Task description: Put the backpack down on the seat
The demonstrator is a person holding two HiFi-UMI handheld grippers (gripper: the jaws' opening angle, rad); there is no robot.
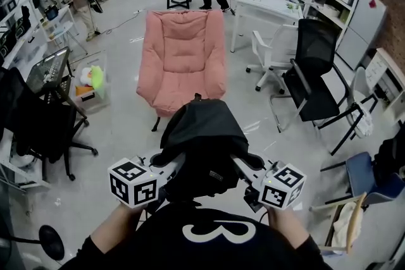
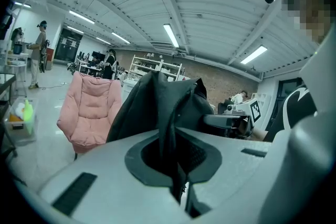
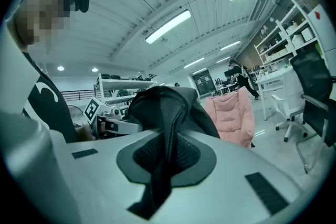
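A black backpack (image 1: 201, 136) hangs in the air between my two grippers, in front of my chest. Its fabric is pinched on the left side by my left gripper (image 1: 169, 169) and on the right by my right gripper (image 1: 245, 169). In the left gripper view a black strap (image 2: 169, 139) runs down between the shut jaws, with the backpack (image 2: 157, 105) bulging above. The right gripper view shows another strap (image 3: 167, 149) clamped the same way. The pink padded armchair (image 1: 183, 54) stands on the floor just beyond the backpack, its seat bare.
A black office chair (image 1: 313, 76) and a white chair (image 1: 269, 54) stand right of the armchair, with a white table (image 1: 266, 4) behind. To the left are another black chair (image 1: 38, 123) and a clear bin (image 1: 88, 88). People stand at the far back.
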